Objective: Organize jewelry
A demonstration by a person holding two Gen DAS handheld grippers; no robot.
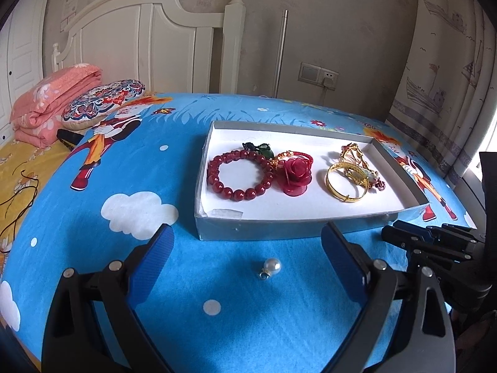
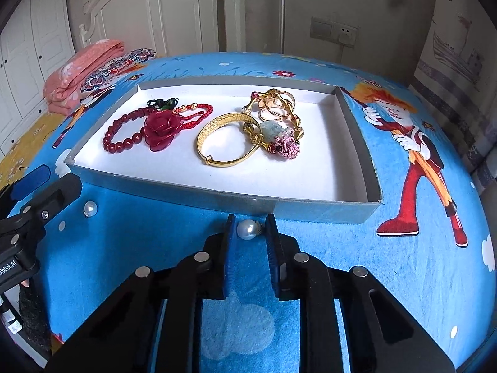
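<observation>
The right tongs point steeply down with their jaws drawn narrow around a pearl. It lies on the blue sheet just outside the near wall of the box. The left pad looks to be against the bead. On the other side its gold cap sits very close to the right pad. I cannot tell whether the pads truly press or only bracket it.

The left tongs are spread wide and hold nothing. A second pearl lies untouched between their fingers, also just short of the box's near wall and left of the first pearl.

Inside the box are a red bead bracelet, a rose, a bangle and a heap of rings. The floor along its near wall is bare.

The pearl should be very light, hard and smooth. Being round, it is likely to squirt out sideways or roll on the sheet if pinched off-centre. I would take it across its widest middle, with the pads square on and the cap clear of them. The ribbed pads should help, and a gentle squeeze ought to be enough. The sheet looks soft, so the tips can probably press into it a little to get low on the bead.
</observation>
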